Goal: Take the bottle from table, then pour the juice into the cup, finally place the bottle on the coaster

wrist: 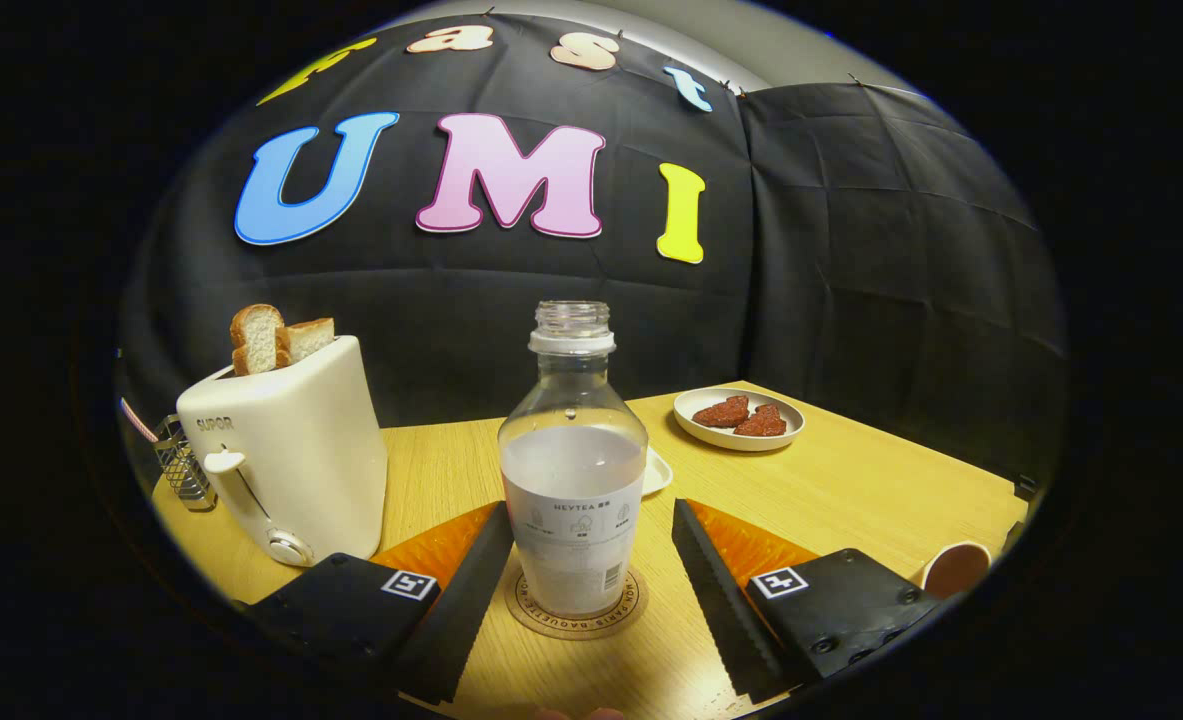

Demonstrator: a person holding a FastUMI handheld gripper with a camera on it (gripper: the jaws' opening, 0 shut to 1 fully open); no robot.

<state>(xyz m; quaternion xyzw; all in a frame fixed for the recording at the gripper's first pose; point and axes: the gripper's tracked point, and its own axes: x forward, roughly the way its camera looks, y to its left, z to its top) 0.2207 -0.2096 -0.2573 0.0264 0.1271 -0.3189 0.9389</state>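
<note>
With the bottle (573,470) upright on the coaster (576,605) at twelve o'clock between the gripper (581,590)'s open, empty fingers, placement looks done; next: back away.

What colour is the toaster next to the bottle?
Cream white, clearest in the gripper view: the toaster stands beside the bottle, which sits between the open fingers.

Breakfast items on a wooden table (851,490).
A cream toaster (286,455) stands at one side with two bread slices (276,338) upright in its slots; a metal rack (183,462) sits behind it. Farther off, a plate (738,418) holds two reddish pieces (744,414).
</note>
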